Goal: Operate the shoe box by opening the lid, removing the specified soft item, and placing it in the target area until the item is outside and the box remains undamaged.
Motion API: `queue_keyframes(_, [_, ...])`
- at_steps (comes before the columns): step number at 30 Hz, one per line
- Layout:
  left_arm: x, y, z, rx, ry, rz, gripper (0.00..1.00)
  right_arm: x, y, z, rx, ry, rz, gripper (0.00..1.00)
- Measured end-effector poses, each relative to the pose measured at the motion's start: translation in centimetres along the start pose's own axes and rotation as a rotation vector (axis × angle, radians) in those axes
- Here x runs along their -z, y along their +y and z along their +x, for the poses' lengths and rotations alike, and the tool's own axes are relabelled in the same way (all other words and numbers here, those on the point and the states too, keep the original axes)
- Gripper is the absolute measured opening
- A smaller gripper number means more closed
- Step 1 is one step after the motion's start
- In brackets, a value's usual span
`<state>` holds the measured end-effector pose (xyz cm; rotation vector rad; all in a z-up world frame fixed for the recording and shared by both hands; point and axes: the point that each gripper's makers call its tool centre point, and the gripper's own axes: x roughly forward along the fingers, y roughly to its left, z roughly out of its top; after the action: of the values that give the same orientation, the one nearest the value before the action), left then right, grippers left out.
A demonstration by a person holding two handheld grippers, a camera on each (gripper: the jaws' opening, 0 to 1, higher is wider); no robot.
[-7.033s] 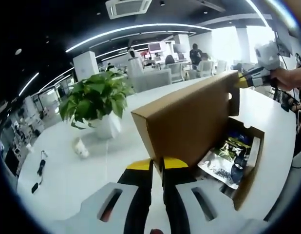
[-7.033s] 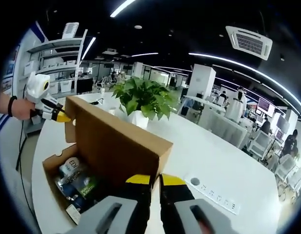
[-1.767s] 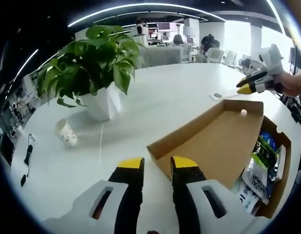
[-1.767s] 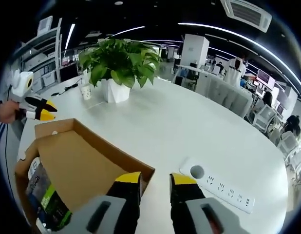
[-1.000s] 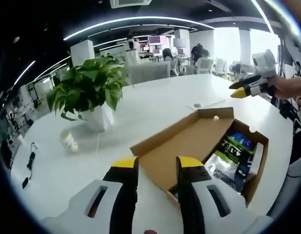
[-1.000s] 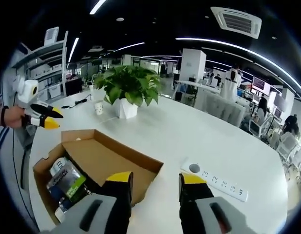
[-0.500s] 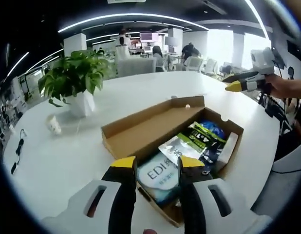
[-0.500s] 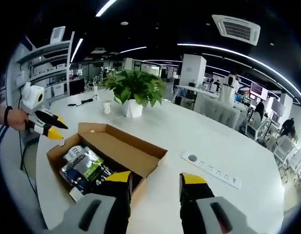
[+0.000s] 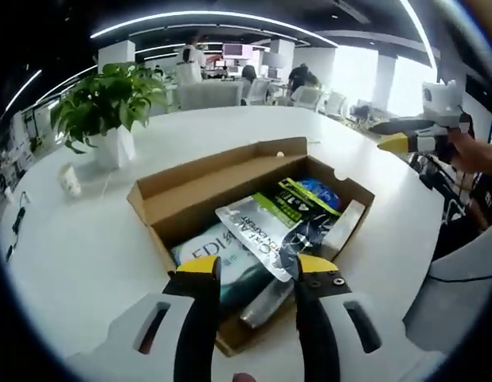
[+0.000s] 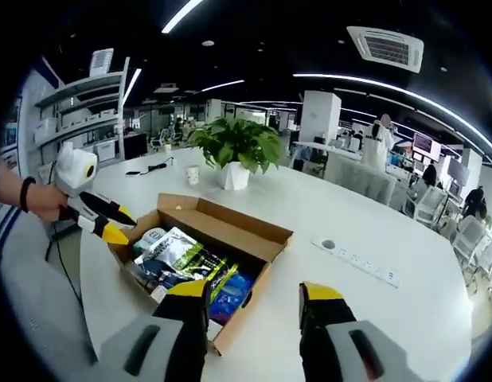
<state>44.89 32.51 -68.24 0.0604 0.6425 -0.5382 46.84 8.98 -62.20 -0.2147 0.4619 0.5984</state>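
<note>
The brown shoe box [image 9: 148,208] lies open on the white table, its lid [image 9: 218,177] folded back flat. Inside lie soft packets: a silver-and-green one [image 9: 262,227] on top, a white one printed EDI [image 9: 205,256] and a blue one [image 9: 319,191]. My left gripper [image 9: 255,267] hangs open just above the box's near end, nothing between its yellow tips. In the right gripper view the box [image 10: 271,256] holds the same silver-green packet [image 10: 181,248]. My right gripper [image 10: 254,291] is open over the box's near corner. The left gripper [image 10: 103,216], in a hand, points at the far end.
A potted plant [image 9: 103,95] [image 10: 238,143] and a paper cup [image 9: 69,181] [image 10: 193,175] stand beyond the box. A white power strip [image 10: 359,261] lies on the table to the right. The right gripper [image 9: 405,140] floats past the box's far right corner. Office desks and people fill the background.
Both grippers held the lid upright, laid it back flat and opened off it. In the last half second the left gripper came in over the open box; the right one backed away.
</note>
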Motion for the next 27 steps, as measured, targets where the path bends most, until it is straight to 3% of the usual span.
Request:
queue_keyframes(3, [0.3, -0.1, 0.4, 0.003, 0.006, -0.027, 0.36, 0.7, 0.9, -1.0, -0.002, -0.008, 0.039, 0.43])
queue_keyframes(12, [0.8, 0.0, 1.6, 0.006, 0.03, -0.11, 0.36, 3.2, 2.4, -2.1, -0.017, 0.028, 0.042, 0.48])
queue_keyframes(27, [1.7, -0.4, 3.1, 0.003, 0.085, -0.167, 0.33, 4.5, 3.4, -3.5, -0.007, 0.041, 0.06, 0.49])
